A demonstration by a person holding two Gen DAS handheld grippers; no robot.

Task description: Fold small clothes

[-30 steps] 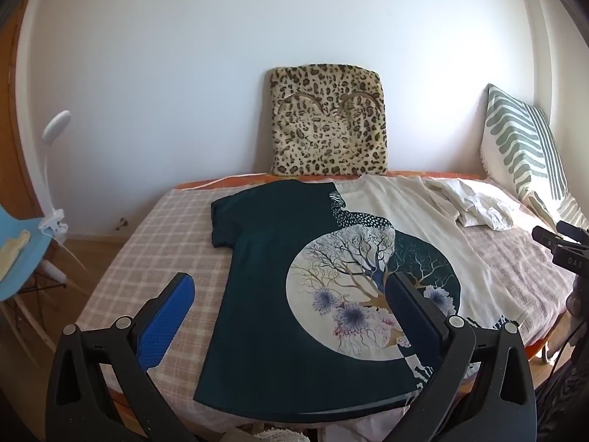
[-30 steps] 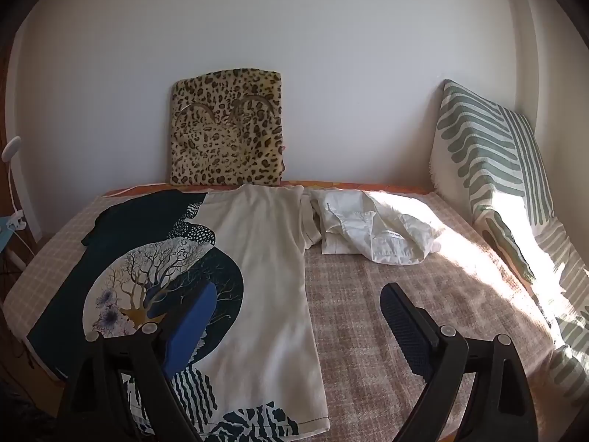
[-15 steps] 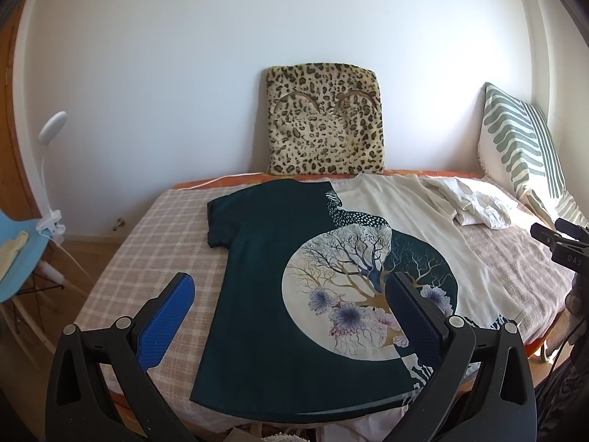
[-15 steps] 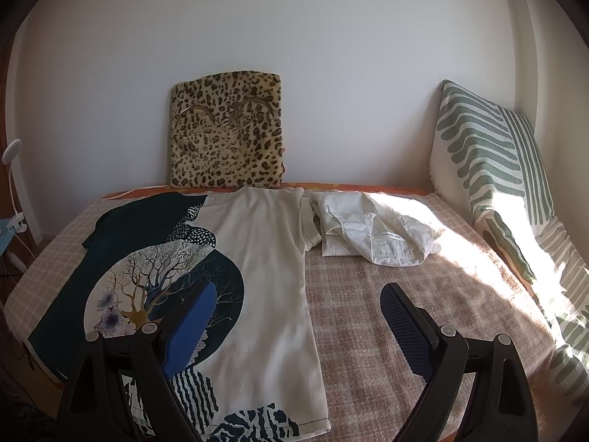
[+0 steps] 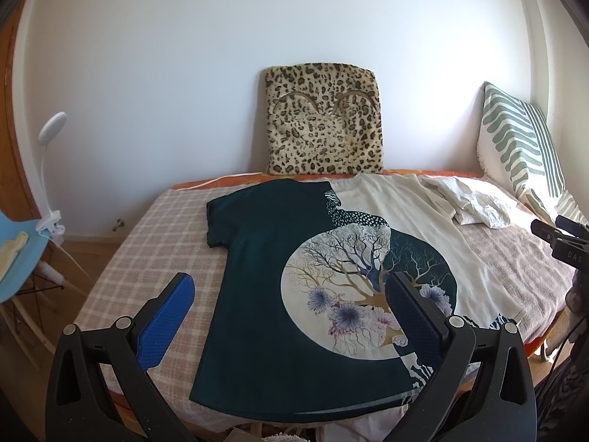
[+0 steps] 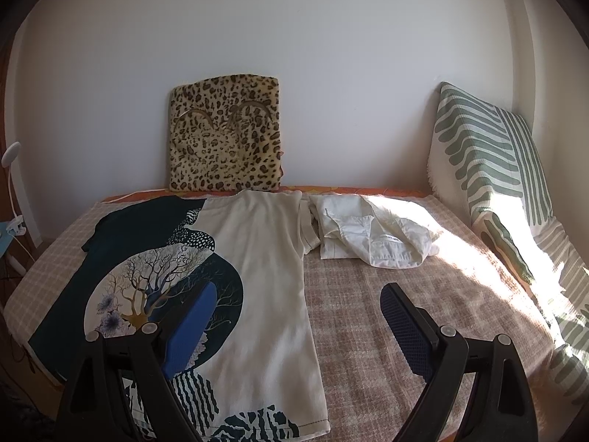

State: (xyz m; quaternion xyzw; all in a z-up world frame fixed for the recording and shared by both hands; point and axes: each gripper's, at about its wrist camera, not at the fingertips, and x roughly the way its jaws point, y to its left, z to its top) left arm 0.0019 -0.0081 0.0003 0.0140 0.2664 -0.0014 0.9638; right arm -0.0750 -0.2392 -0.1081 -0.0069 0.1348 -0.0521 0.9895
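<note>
A dark green and cream T-shirt (image 5: 279, 287) with a tree print lies flat on the checked bed (image 5: 147, 243), neck toward the wall. It also shows in the right wrist view (image 6: 265, 258). A crumpled white garment (image 6: 371, 235) lies beside its right sleeve; it shows in the left wrist view too (image 5: 475, 206). My left gripper (image 5: 291, 294) is open and empty, held above the shirt's lower hem. My right gripper (image 6: 298, 305) is open and empty, above the shirt's right side near the hem.
A leopard-print cushion (image 5: 324, 121) leans on the back wall. A green-striped pillow (image 6: 489, 169) stands at the bed's right end. A blue chair (image 5: 18, 250) and a white clip lamp (image 5: 49, 169) stand left of the bed. The bed's near edge (image 5: 368, 416) runs under the shirt hem.
Both grippers have drifted slightly; the view of the shirt shifted a little. Both stay open and the clothes have not moved.
</note>
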